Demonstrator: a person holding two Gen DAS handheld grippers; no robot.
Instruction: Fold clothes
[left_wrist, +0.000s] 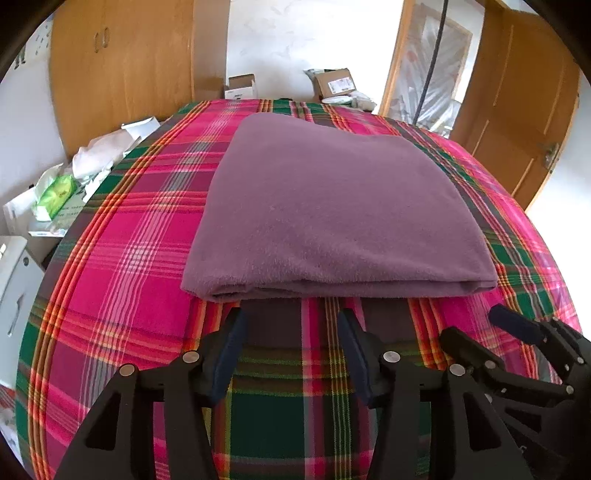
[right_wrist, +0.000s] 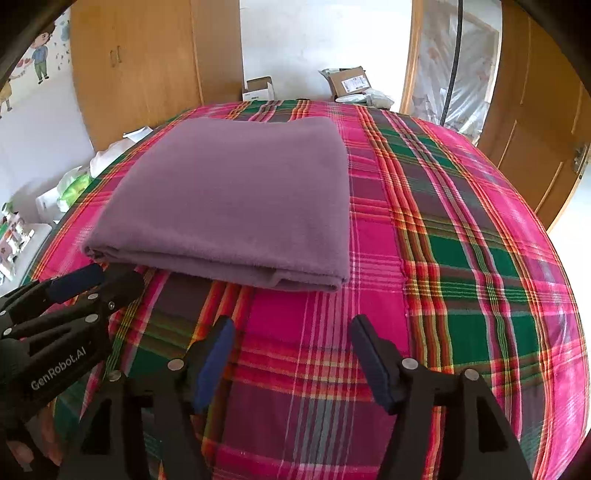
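Both grippers are seen nearest the cameras, held just short of the near edge of the garment. On the left gripper (left_wrist: 291, 332) the jaws stand released with nothing between them; only plaid bedspread (left_wrist: 122, 258) shows in the gap. On the right gripper (right_wrist: 291, 343) the jaws are likewise spread wide and empty. No pad is found touching cloth in either view.

A purple garment (left_wrist: 332, 206) is found lying flat on the bed, folded into a neat rectangle of several layers. Its stacked edges are visible along the near side, and its top face is smooth, without visible creases. It rests toward the left half of the bed as seen from the right wrist view, well clear of the bed's right side.

Folding of this piece is judged complete or very nearly so: the corners are squared and no sleeve or loose flap is seen hanging out. No further clothing is observed on the bedspread. Whether one more fold is intended cannot be determined. Boxes (left_wrist: 332, 83) and a wardrobe (left_wrist: 122, 66) are noted beyond the bed, uninvolved.
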